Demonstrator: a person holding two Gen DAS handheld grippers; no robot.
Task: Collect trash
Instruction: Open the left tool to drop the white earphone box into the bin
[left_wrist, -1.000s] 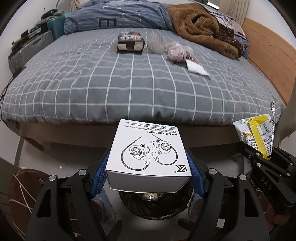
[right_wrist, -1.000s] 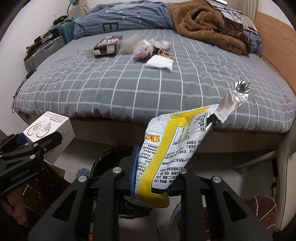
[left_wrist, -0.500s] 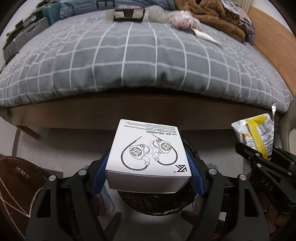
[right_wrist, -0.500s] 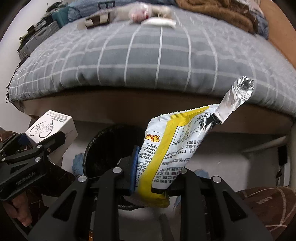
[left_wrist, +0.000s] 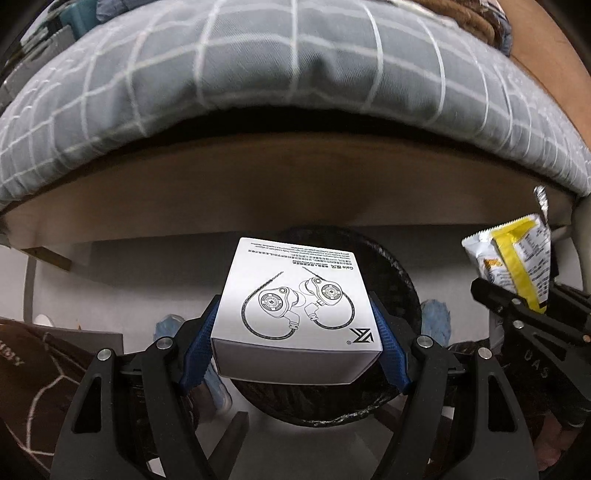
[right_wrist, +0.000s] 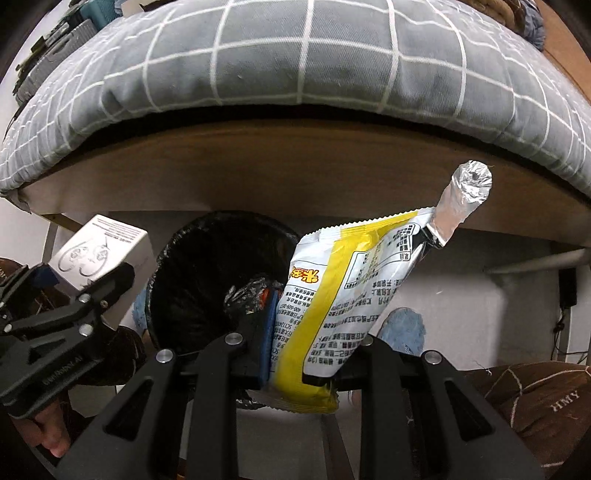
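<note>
Left wrist view shows our left gripper (left_wrist: 295, 332) with its blue fingers (left_wrist: 199, 347) clamped on both sides of the white earphone box (left_wrist: 295, 306), which now hangs directly over the black-lined trash bin (left_wrist: 402, 280) on the floor beside the bed (left_wrist: 295, 92). In the right wrist view our right gripper (right_wrist: 295, 350) pinches the lower end of the yellow-and-white snack wrapper (right_wrist: 343, 306), its foil tip (right_wrist: 465, 192) pointing up, just right of the bin's (right_wrist: 192, 266) opening, where crumpled trash already lies. A second ago both cameras looked across the mattress top and its scattered litter; since then we have dropped low, and the bed frame fills the upper view. We judge that both pieces are positioned for release, the box better centred than the wrapper, which probably needs a nudge leftward first.
</note>
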